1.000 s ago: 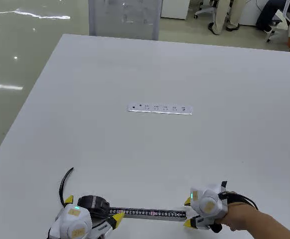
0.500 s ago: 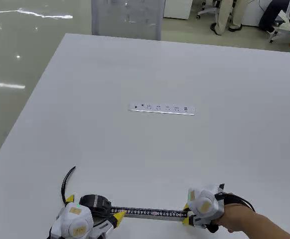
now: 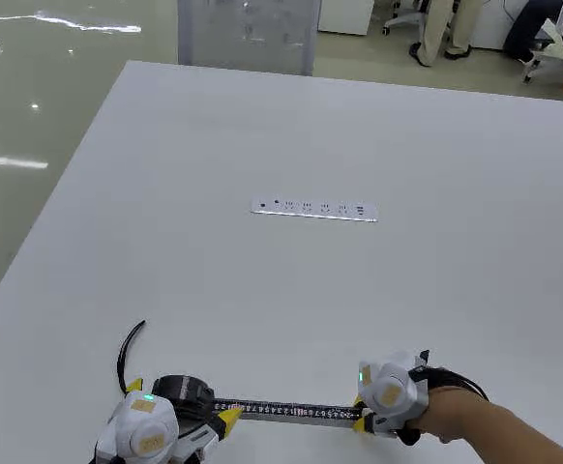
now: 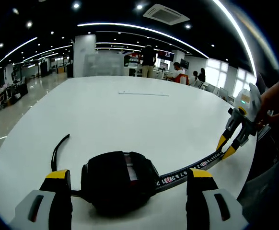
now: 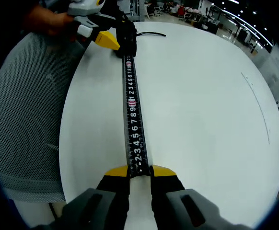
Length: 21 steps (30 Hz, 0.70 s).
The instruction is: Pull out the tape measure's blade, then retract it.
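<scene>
In the head view, we see the case point(image 3: 183, 394) low at the bottom left of the table point(image 3: 262, 126). The left gripper point(image 3: 181, 404) straddles it with its yellow tips on either side. The blade point(image 3: 286, 410) runs right from the case to the right gripper point(image 3: 360, 412). That hand comes in from the lower right corner, with the forearm low and the gripper pointing left along the blade. In the left gripper view, the case point(image 4: 118, 179) sits at bottom centre between wide-set jaws, with a gap showing on each side. We cannot tell whether anything deeper in braces it. The right gripper point(image 4: 226, 147) nips the blade's end at the right edge. In the right gripper view, the jaws stand narrow at the bottom, pinched on the blade point(image 5: 131, 105) at its low numbers. The blade runs straight up the frame to the case point(image 5: 126, 33). We judge the pull-out to be under way or nearly done. The next move calls for a steady grip as the blade is drawn further or eased back leftward, so that it does not snap home.
</scene>
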Motion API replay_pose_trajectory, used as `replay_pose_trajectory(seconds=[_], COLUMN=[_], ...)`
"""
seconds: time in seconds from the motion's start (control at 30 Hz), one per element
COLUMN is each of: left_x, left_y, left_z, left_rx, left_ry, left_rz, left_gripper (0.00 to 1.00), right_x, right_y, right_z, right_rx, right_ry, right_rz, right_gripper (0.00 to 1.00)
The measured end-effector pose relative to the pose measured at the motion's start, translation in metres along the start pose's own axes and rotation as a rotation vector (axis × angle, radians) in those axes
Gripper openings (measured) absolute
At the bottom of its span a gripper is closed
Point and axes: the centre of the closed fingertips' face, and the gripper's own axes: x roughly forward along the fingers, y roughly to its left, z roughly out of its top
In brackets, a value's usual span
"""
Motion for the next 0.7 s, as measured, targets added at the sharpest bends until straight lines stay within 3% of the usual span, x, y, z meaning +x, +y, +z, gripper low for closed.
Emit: replay_pose_trajectory(seconds=[0.07,0.1,0.13,0.27,0.47,0.6,0.7], left_x=[0.0,0.0,0.0,0.0,0.004,0.009,0.013], left_y=[-0.001,-0.004,-0.006,-0.012,0.001,0.011,0.02], left_z=[-0.001,-0.003,-0.004,0.002,0.001,-0.002,-0.006], left_rx=[-0.016,-0.075,-0.098,-0.034,-0.034,-0.057,-0.088], left_ry=[0.005,0.012,0.014,-0.002,0.004,0.018,0.031], left_rz=[-0.001,-0.004,-0.012,-0.012,0.04,0.078,0.111], left_gripper=[0.96,0.96,0.96,0.95,0.86,0.83,0.82], right_x=[-0.001,0.0,0.0,0.001,0.0,0.0,0.001], right_y=[0.001,0.001,0.001,0.002,0.001,0.0,0.001], right_z=[0.0,0.0,0.0,0.0,-0.001,-0.002,-0.002], right_rx=[0.041,0.043,0.04,0.006,0.037,0.082,0.072], right_ry=[0.014,0.028,0.036,0.079,0.086,0.071,0.07], right_rz=[-0.015,-0.023,-0.026,-0.029,-0.035,-0.042,-0.047], right_gripper=[0.14,0.14,0.14,0.14,0.14,0.14,0.14])
